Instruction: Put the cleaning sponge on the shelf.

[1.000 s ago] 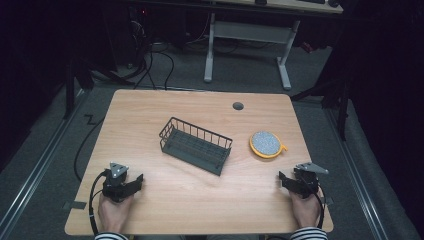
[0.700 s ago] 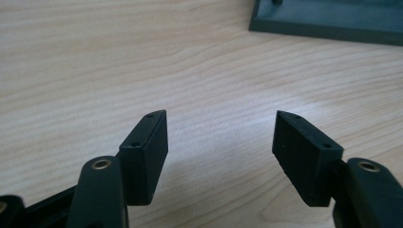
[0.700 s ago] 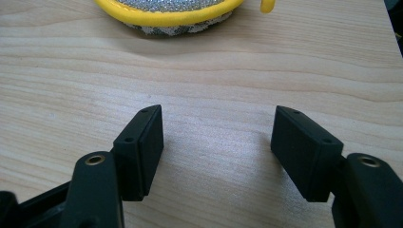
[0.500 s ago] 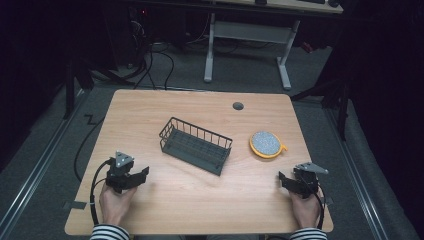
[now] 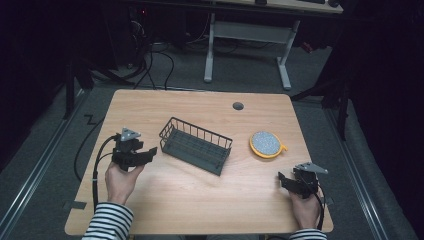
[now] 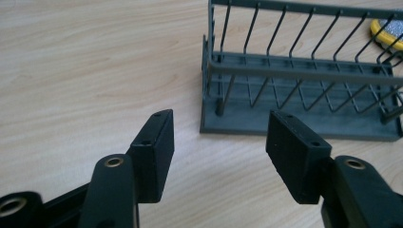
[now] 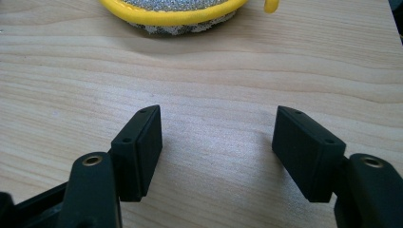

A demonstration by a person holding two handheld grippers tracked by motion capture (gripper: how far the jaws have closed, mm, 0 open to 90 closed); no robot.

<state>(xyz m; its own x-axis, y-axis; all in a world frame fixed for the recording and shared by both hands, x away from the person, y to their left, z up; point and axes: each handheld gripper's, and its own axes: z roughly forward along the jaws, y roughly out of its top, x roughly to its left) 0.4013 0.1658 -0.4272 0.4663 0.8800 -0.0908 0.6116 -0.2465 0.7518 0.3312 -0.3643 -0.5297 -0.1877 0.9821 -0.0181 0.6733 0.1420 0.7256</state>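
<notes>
A dark grey wire basket [image 5: 196, 145] stands in the middle of the wooden table [image 5: 200, 200]. To its right lies a round yellow-rimmed scouring pad [image 5: 266, 144]. My left gripper [image 5: 149, 153] hovers just left of the basket, open, pointing at its near end. Its jaws have just been closing a little with nothing between them. In the left gripper view the gripper [image 6: 219, 130] faces the basket [image 6: 294, 71], with the pad [image 6: 388, 31] behind the wires. My right gripper [image 5: 283, 179] rests near the front right corner, open and empty. The right gripper view has the gripper [image 7: 216, 123] facing the pad [image 7: 176, 12].
A round cable hole [image 5: 238, 106] sits near the table's far edge. A black cable [image 5: 95, 160] hangs off the left edge from the left gripper. Beyond the table stands a metal desk frame [image 5: 247, 32] on a dark floor.
The left hand has lifted its gripper off the table and carried it forward toward the basket's left end. The right hand and gripper have stayed put.
</notes>
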